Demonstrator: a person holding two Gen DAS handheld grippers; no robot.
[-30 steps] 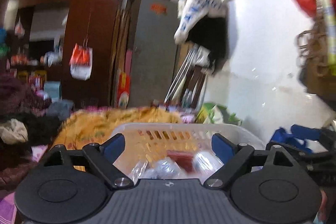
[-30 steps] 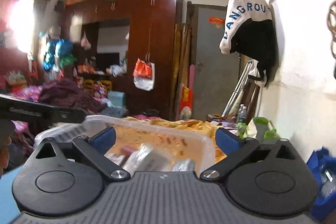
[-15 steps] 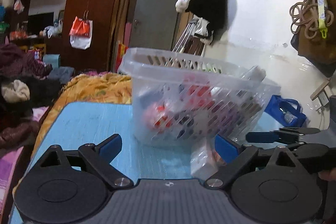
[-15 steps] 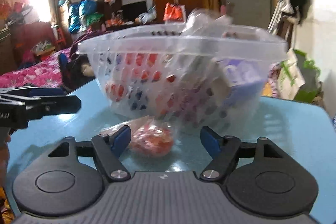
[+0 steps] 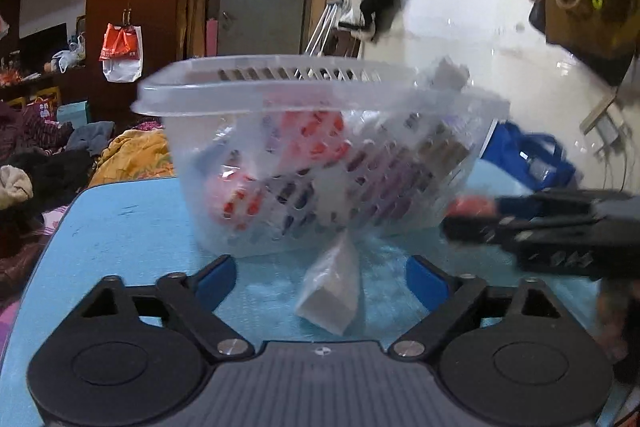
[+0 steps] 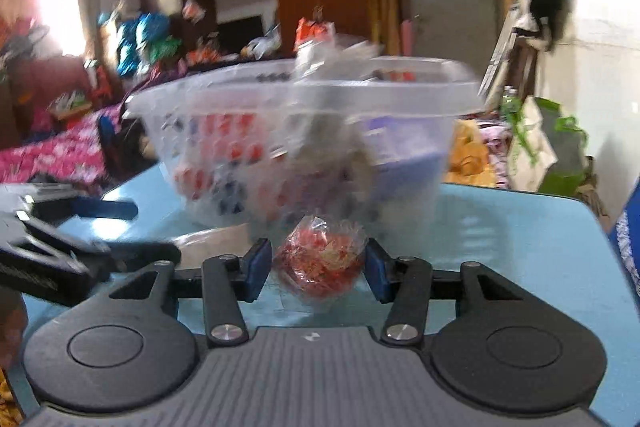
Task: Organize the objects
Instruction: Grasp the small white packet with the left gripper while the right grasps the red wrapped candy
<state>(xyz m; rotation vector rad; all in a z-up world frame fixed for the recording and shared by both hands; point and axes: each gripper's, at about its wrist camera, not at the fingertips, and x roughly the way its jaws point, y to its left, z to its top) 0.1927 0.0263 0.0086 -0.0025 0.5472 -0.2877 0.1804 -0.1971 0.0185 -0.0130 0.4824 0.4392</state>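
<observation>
Right gripper [image 6: 316, 269] fingers just narrowed around red plastic-wrapped packet [image 6: 320, 263] at lower centre, contact unclear. Left gripper [image 5: 320, 281] fingers wide, closing around white bagged packet [image 5: 334, 291] on blue table [image 5: 120, 227].

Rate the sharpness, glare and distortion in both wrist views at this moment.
Left wrist view: basket and clear packet are smeared, the right claw streaks in from the right edge, and the fisheye bows the blue table. Right wrist view: stronger blur, window blown out, red wrapped item fairly readable between the pads.
</observation>
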